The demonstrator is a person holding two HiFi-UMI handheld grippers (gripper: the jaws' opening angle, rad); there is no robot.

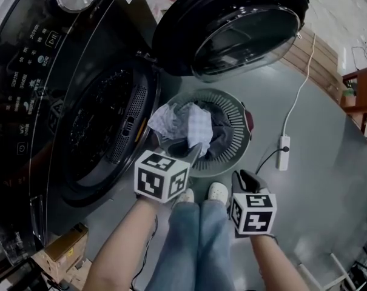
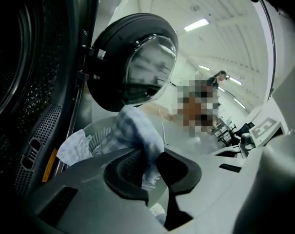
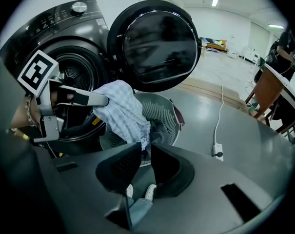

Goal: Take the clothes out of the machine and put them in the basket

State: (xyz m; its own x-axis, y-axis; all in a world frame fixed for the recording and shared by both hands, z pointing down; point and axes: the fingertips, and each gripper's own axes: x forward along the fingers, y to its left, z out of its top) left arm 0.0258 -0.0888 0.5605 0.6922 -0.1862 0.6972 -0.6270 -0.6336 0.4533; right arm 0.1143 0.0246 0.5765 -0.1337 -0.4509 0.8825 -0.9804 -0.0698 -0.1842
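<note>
Underfoot, from where I steer, is a smooth grey floor (image 1: 316, 187). It runs out into a big, bright hall with strip lights on a white ceiling. I count one dark washing machine (image 1: 80, 102) at the left, its one round door (image 1: 232, 23) swung wide open toward the far side. Just right of the drum mouth stands one pale slatted basket (image 1: 238, 117).

My left gripper (image 2: 152, 161) is clenched on one light blue checked cloth (image 1: 195, 123), and the fabric is pinched between the pads. The cloth hangs above the basket's near-left side. I cannot tell whether its lower end touches what lies inside. In the basket I make out one dark garment (image 1: 222, 129). One whitish cloth (image 1: 165, 120) is draped over the left rim.

My right gripper (image 3: 146, 150) is held near, right of the left one, with its jaws drawn together on nothing. It points down toward the basket's near edge.

Two white shoes (image 1: 218, 191) show between the grippers. One white power strip (image 1: 283, 152) with its cable lies on the floor to the right. One cardboard box (image 1: 62, 250) sits at the near left. One person (image 3: 284, 52) stands by a table at the far right.
</note>
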